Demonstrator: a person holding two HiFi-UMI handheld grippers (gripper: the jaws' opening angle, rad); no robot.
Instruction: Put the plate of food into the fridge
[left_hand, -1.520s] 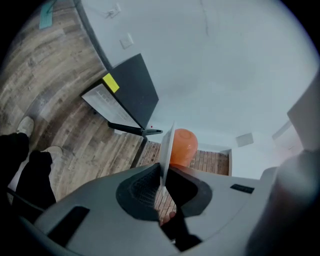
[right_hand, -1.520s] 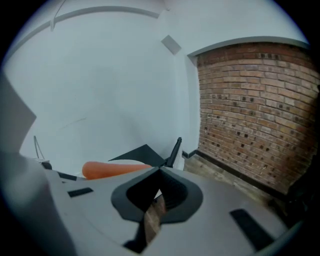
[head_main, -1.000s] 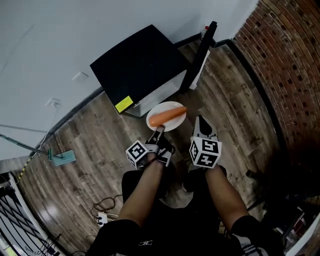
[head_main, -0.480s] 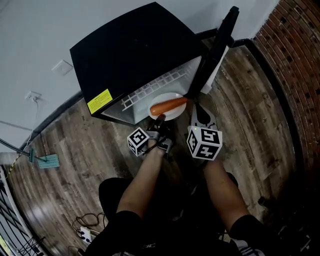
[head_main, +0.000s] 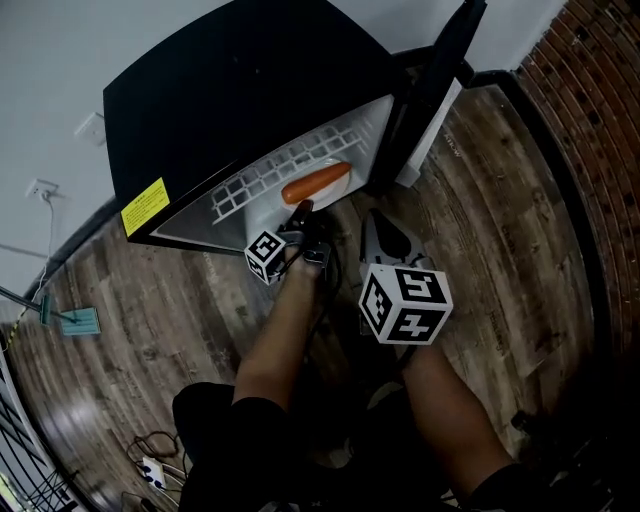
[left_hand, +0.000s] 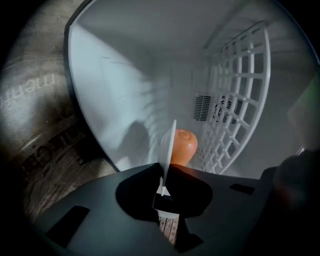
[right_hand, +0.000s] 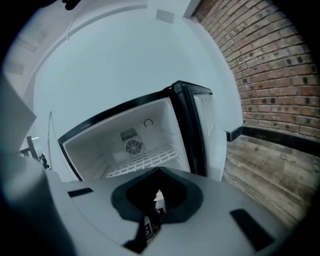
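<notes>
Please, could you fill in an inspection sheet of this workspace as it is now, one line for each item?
Surface: wooden floor; the black fridge stands on it with its door open.
Job's things: plate with orange food, at the fridge opening over the white wire shelf; cannot tell if it rests there.
Clutter: teal floor tool near the wall.
Grippers: left gripper shut on the plate's rim; right gripper shut, empty, outside the fridge.
Cables: power strip with cables on the floor.
Surroundings: white wall, brick wall.
</notes>
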